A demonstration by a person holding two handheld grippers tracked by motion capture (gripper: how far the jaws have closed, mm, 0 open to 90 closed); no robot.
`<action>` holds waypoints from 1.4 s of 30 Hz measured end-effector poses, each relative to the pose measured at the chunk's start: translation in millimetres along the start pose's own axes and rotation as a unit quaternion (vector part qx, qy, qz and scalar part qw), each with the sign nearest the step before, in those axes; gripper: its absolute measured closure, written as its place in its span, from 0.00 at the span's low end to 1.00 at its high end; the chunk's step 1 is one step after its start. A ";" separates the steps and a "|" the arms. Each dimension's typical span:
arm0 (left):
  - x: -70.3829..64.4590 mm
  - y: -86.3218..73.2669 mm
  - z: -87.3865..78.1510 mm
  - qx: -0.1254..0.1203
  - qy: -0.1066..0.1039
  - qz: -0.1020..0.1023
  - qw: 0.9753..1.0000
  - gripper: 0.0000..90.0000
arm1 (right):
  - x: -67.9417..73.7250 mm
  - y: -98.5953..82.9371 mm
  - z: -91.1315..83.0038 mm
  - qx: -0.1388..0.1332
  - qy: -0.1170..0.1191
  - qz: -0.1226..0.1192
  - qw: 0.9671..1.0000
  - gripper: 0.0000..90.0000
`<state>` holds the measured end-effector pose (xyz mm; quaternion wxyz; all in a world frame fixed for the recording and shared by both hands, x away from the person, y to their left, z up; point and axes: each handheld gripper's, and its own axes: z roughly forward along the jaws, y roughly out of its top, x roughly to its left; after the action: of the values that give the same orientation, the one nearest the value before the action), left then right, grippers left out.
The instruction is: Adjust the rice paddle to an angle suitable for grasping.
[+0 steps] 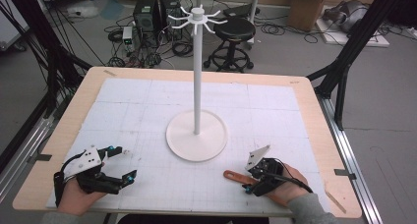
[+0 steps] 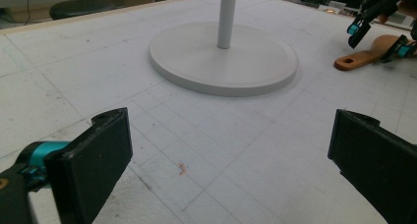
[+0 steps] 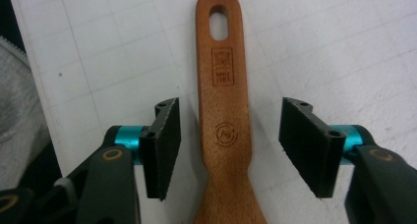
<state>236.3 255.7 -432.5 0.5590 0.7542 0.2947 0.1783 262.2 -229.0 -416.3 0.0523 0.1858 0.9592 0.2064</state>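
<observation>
A wooden spatula with a slot in its handle end lies flat on the white gridded mat. My right gripper is open, with one jaw on each side of the handle and gaps between. From above, the spatula pokes out leftward from under the right gripper at the front right. The left gripper rests at the front left, open, nothing between its jaws. In the left gripper view the spatula lies far right.
A white hanging rack stands mid-mat on a round base, its thin pole topped by several radiating hooks. Beyond the wooden table edge are a black stool, cables and black frame legs.
</observation>
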 end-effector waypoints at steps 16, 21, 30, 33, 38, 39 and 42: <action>0.0 0.5 3.1 0.001 -0.003 -0.002 1.000 0.04 | -2.1 -4.0 -2.6 0.004 0.015 0.007 1.000 0.71; 1.2 0.3 4.3 0.003 -0.001 -0.004 1.000 0.04 | -3.8 -6.7 -3.4 -0.011 0.019 0.005 1.000 0.71; 0.4 -1.4 -2.4 0.001 0.005 -0.004 1.000 0.04 | -7.3 -5.8 -21.6 -0.071 0.003 0.008 0.997 0.72; 0.3 -2.5 -6.7 -0.001 0.010 -0.007 1.000 0.04 | -9.7 -5.8 -27.9 -0.085 0.002 0.005 0.996 0.72; 0.0 -4.0 -11.6 0.000 0.017 -0.007 1.000 0.04 | -14.3 -6.3 -36.2 -0.114 -0.001 0.010 0.993 0.72; -0.3 -4.2 -12.0 0.000 0.018 -0.007 1.000 0.04 | -14.7 -6.6 -38.3 -0.119 -0.003 0.010 0.993 0.72; -1.4 -3.9 -13.0 -0.001 0.016 -0.005 1.000 0.04 | -15.1 -7.7 -44.7 -0.137 -0.005 0.008 0.991 0.72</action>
<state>226.5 265.2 -432.1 0.5557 0.7491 0.3078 0.1879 265.7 -258.1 -378.6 0.0798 0.1859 0.9202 0.3350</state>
